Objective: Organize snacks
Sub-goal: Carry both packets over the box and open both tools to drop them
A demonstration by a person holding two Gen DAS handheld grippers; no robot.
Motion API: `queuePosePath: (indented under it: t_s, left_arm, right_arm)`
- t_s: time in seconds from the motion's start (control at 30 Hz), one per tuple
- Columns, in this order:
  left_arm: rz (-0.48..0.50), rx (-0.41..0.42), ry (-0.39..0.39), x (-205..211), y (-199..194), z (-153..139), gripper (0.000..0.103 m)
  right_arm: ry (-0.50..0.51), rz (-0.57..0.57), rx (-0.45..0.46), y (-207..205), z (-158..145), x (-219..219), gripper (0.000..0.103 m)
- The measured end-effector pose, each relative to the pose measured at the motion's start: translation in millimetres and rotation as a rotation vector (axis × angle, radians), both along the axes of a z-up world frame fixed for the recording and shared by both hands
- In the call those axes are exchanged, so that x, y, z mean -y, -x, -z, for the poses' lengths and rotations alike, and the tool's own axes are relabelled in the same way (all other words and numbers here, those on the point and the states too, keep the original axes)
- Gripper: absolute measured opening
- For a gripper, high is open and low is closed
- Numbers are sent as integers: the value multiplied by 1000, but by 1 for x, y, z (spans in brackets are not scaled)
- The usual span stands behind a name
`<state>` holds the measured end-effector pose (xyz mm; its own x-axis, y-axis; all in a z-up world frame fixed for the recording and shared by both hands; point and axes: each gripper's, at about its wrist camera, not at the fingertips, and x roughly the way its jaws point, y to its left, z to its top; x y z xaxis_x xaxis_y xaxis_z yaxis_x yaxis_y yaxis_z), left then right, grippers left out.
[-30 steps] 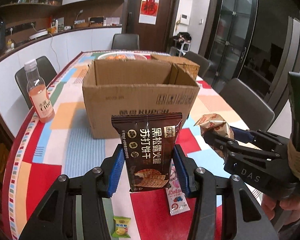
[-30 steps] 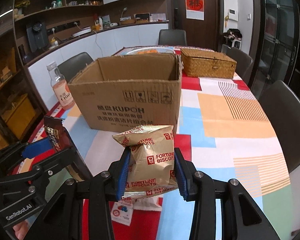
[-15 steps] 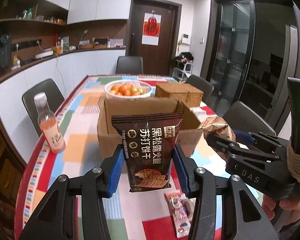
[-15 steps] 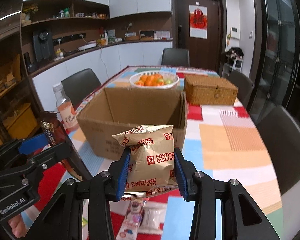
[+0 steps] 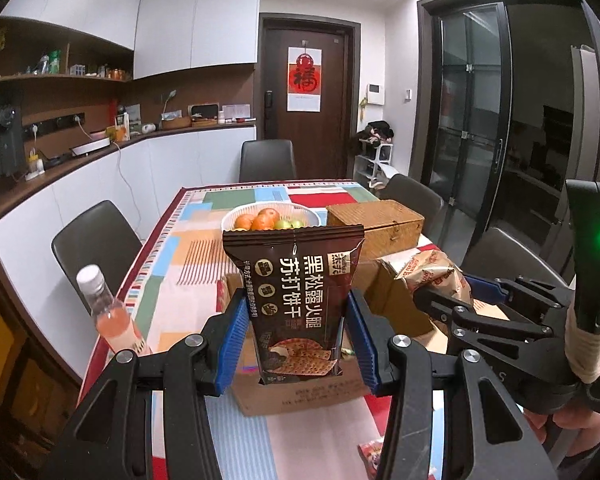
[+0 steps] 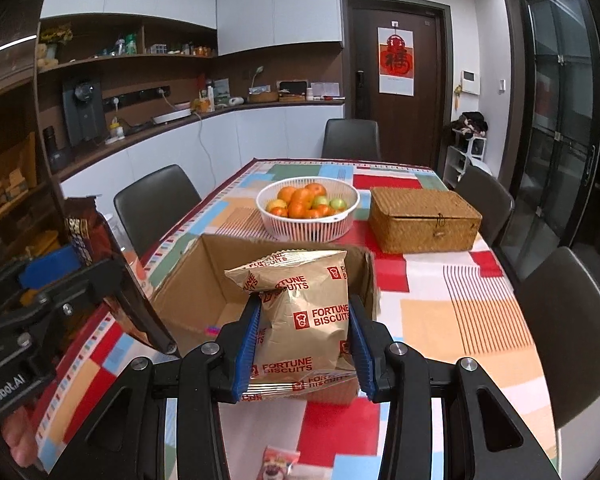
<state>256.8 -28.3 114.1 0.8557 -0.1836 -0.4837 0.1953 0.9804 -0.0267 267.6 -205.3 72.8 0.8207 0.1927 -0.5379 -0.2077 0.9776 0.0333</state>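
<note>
Evidently both snack packets are light, soft things. The dark soda-cracker packet (image 5: pixel 296 304) is clamped upright in the left tool (image 5: pixel 296 340), the blue pads (image 5: pixel 233 344) pressed against its two side edges low on the packet, so that most of it stands free above them. The gold fortune-biscuit bag (image 6: pixel 304 316) is gripped in the same way by the right tool (image 6: pixel 303 344), with its crimped lower seam left hanging under the pads. Both packets are held in the air above the near edge of the open cardboard box (image 6: pixel 192 296), which stands on the counter (image 6: pixel 460 320).

The film is judged to be slick and the contents brittle: crackers and biscuits would be crushed by a hard squeeze, while a puffed bag may slide out of a loose one. A hold across the sides near the bottom, as seen here, is judged sound, since the packets are kept upright. The flat sealed ends would be a stiffer place to be taken by, should a regrip be needed.
</note>
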Motion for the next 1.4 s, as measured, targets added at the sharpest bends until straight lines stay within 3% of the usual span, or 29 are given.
queuePosePath:
  t_s: [0.2, 0.47, 0.8, 0.9, 1.4]
  left_arm:
    - [6, -57, 2, -1, -40, 4, 48]
    - [11, -191, 0, 6, -86, 36, 48]
    - [8, -331, -25, 10, -107, 65, 49]
    - [-5, -309, -33, 8, -96, 63, 57]
    - [19, -172, -77, 5, -1, 51, 63]
  right_arm:
    - [6, -2, -28, -30, 0, -3, 42]
    - [-2, -10, -98, -67, 18, -7, 42]
    - [-41, 1, -200, -94, 49, -3, 44]
    - [-53, 24, -211, -93, 51, 3, 60]
    - [-16, 1, -106, -3, 37, 10, 60]
